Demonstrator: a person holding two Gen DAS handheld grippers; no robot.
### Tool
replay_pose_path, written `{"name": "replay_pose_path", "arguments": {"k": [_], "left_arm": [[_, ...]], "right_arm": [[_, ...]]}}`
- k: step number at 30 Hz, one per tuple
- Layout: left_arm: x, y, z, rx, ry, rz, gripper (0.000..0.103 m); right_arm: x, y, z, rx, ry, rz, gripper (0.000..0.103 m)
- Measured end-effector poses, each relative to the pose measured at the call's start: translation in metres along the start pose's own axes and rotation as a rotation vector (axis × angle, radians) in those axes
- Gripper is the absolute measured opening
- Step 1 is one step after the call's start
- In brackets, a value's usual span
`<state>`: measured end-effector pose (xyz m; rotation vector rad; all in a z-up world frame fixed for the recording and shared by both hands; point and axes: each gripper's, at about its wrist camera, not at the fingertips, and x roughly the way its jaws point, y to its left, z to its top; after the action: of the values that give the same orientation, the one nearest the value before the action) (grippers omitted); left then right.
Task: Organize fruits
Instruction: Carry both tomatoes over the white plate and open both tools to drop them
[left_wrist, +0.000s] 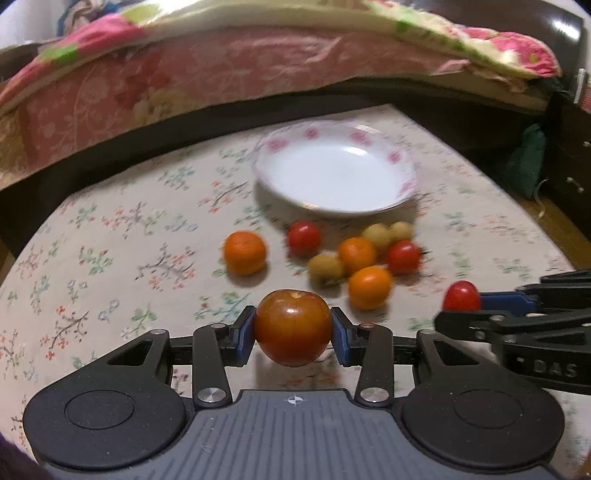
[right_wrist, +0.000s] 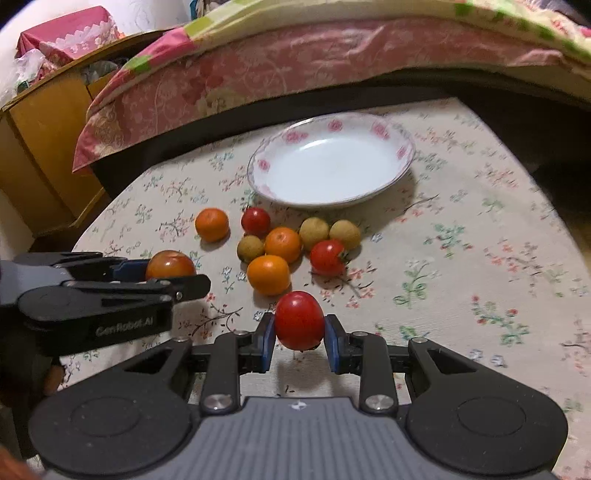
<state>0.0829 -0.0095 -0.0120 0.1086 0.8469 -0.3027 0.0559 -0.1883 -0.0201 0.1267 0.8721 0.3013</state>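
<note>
Item: left gripper (left_wrist: 293, 332). Clenched on a brownish-red tomato (left_wrist: 293, 326), blue pads pressing both flanks; held above the cloth (left_wrist: 110, 258).

Item: right gripper (right_wrist: 300, 334). Clamped on a red tomato (right_wrist: 300, 319), likewise raised off the cloth, just right of the left tool.

Item: plate (right_wrist: 400, 147). White, pink-flowered rim, empty; stood beyond the fruit, nearer the bed (right_wrist: 258, 66).

Item: loose fruit, between tools and plate. Three oranges, one (right_wrist: 212, 224) set apart to the left; two red tomatoes; three small yellow-green fruits, possibly longans, the left view being blurred. Cluster (right_wrist: 282, 243) packed, several pieces touching.

Step in hand, as judged: carrying both tomatoes to the plate. Advice: pass over the cluster with clearance so nothing was knocked; lower each fruit into the plate's well before opening; set them apart, near the far side, leaving room for the rest; keep the squeeze light, as the skins looked soft; stagger the two tools so they did not collide over the plate.
</note>
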Motion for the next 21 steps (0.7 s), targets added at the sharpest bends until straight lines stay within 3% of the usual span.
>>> {"name": "replay_pose_path", "arguments": {"k": [9, 17, 21], "left_arm": [[-0.030, -0.011, 0.038, -0.026, -0.108, -0.069, 0.050], [0.011, -0.005, 0.072, -0.074, -0.074, -0.073, 0.050], [0.023, -0.004, 0.087, -0.062, -0.082, -0.076, 0.050]], "right_arm": [[-0.032, 0.019, 0.031, -0.066, -0.059, -0.068, 0.029], [0.006, 0.000, 0.066, -0.040, -0.051, -0.025, 0.029], [0.022, -0.005, 0.084, -0.077, -0.063, -0.046, 0.029]]}}
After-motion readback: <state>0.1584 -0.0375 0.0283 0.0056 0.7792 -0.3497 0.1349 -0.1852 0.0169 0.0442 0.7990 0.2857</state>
